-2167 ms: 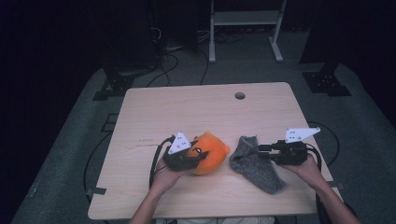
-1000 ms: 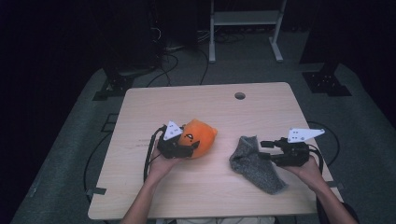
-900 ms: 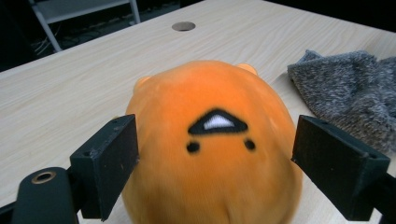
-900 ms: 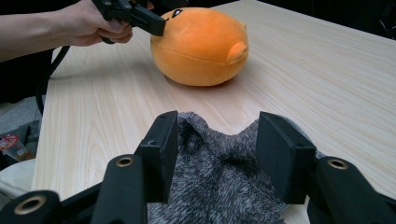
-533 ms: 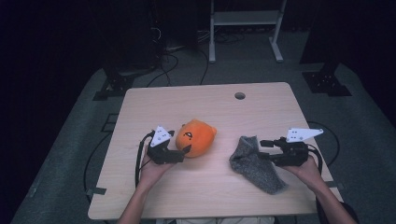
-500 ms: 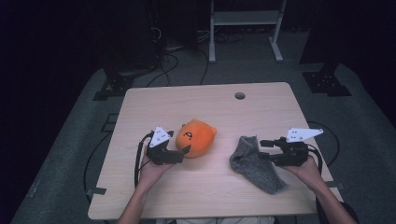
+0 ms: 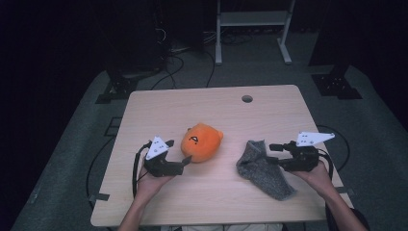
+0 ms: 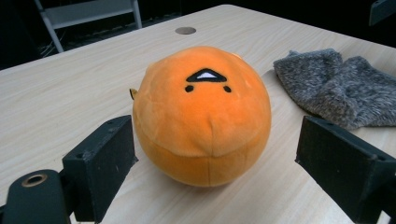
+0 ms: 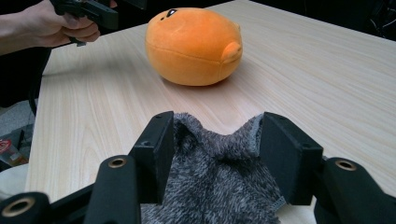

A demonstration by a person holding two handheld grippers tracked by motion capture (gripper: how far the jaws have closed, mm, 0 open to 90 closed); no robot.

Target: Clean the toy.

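Orange plush ball (image 8: 201,114) sat loose between the wide-open left gripper (image 8: 224,161). The right gripper (image 9: 215,154) had just been opening, maybe brushing the grey sock (image 9: 215,186).

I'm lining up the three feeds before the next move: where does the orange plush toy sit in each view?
High view: orange plush toy mid-table, just beyond the left gripper.
Left gripper view: centre, past the open jaws.
Right gripper view: top centre, beyond the grey sock.
Shared landmark: the grey sock.

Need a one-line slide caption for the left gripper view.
Left gripper's open black jaws flank a round orange plush toy on the wooden table; grey fuzzy sock behind.
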